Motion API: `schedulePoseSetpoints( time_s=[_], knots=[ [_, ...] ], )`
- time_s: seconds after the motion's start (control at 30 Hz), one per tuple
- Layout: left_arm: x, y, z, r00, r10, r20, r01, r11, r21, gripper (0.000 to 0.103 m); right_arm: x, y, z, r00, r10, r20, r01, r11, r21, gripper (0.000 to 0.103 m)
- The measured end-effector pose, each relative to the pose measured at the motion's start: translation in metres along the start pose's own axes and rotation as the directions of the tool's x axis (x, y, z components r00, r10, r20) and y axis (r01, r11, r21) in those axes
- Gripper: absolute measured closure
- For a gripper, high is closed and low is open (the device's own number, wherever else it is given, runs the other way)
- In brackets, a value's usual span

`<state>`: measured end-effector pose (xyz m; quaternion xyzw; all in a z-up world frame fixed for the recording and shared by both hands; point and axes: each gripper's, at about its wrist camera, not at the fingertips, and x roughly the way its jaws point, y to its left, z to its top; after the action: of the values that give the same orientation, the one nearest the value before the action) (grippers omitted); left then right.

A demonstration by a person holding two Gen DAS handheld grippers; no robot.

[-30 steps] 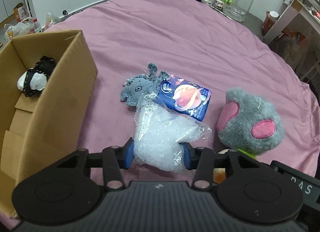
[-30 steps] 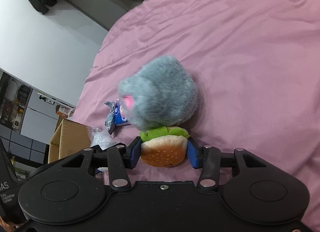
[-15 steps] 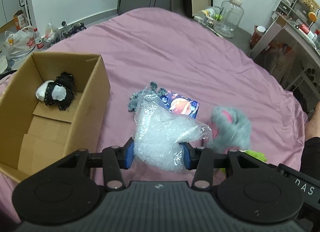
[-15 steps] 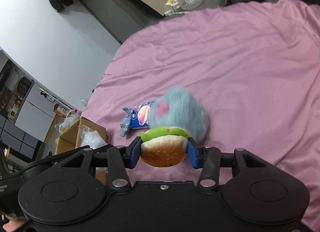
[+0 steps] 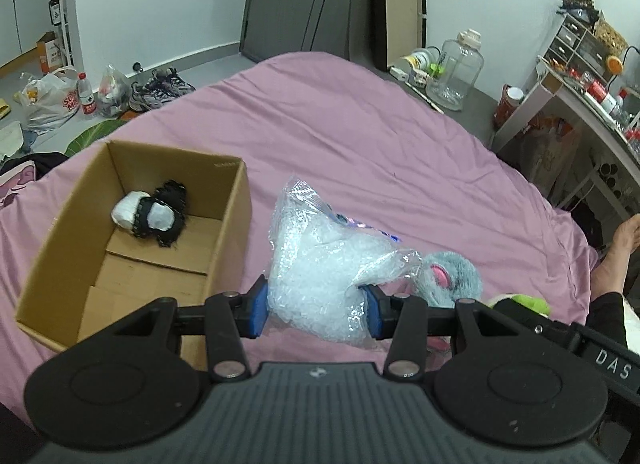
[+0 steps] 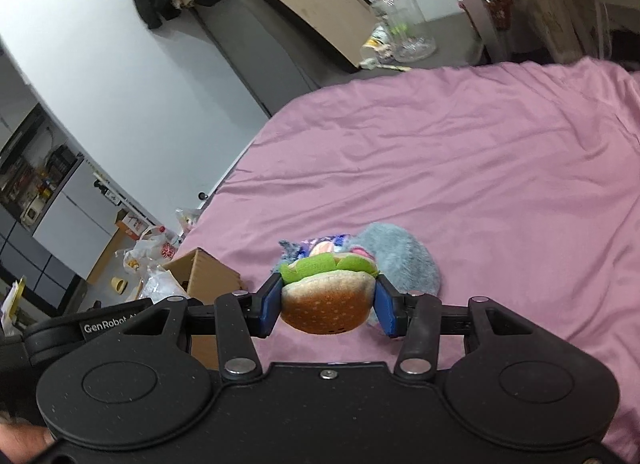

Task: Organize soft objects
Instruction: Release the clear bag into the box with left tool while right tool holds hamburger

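Observation:
My left gripper [image 5: 316, 312] is shut on a clear bubble-wrap bag [image 5: 324, 264] and holds it above the pink bed, just right of an open cardboard box [image 5: 236, 200]. A black-and-white soft item [image 5: 150, 216] lies inside the box. My right gripper [image 6: 327, 310] is shut on a plush hamburger [image 6: 326, 304] with green lettuce, held above the bed. A grey plush with pink patches [image 5: 452, 272] lies on the bed; it also shows in the right wrist view [image 6: 404, 260]. A blue packet [image 6: 324, 244] and a small grey plush [image 6: 288, 246] lie behind the hamburger.
The pink bed [image 5: 360, 136] stretches far and right. The cardboard box [image 6: 204, 268] shows at the bed's left edge. A clear jug [image 5: 456, 72] and clutter stand beyond the far edge. Bags and shoes [image 5: 160, 88] lie on the floor at left. A bare foot [image 5: 620, 240] is at right.
Both grippers have risen and pulled back with their loads. The box and the things on the bed now look smaller and farther away. The grips have not changed.

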<state>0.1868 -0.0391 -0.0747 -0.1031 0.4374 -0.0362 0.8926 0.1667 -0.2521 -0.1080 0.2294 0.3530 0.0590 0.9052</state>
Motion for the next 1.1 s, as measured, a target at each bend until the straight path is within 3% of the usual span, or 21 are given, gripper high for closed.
schedulePoseSetpoints(
  time_s=[0.47, 1.1],
  knots=[
    [-0.021, 0.049, 0.012, 0.998, 0.040, 0.038, -0.038, 0.998, -0.043, 0.057, 0.012, 0.050, -0.005, 0.998, 0.066, -0.014, -0.067, 0.994, -0.090, 0.056],
    [-0.014, 0.128, 0.023, 0.995, 0.097, 0.016, -0.093, 0.986, -0.137, 0.057, 0.048, 0.120, -0.024, 0.994, 0.091, -0.068, -0.103, 0.974, -0.202, 0.056]
  ],
)
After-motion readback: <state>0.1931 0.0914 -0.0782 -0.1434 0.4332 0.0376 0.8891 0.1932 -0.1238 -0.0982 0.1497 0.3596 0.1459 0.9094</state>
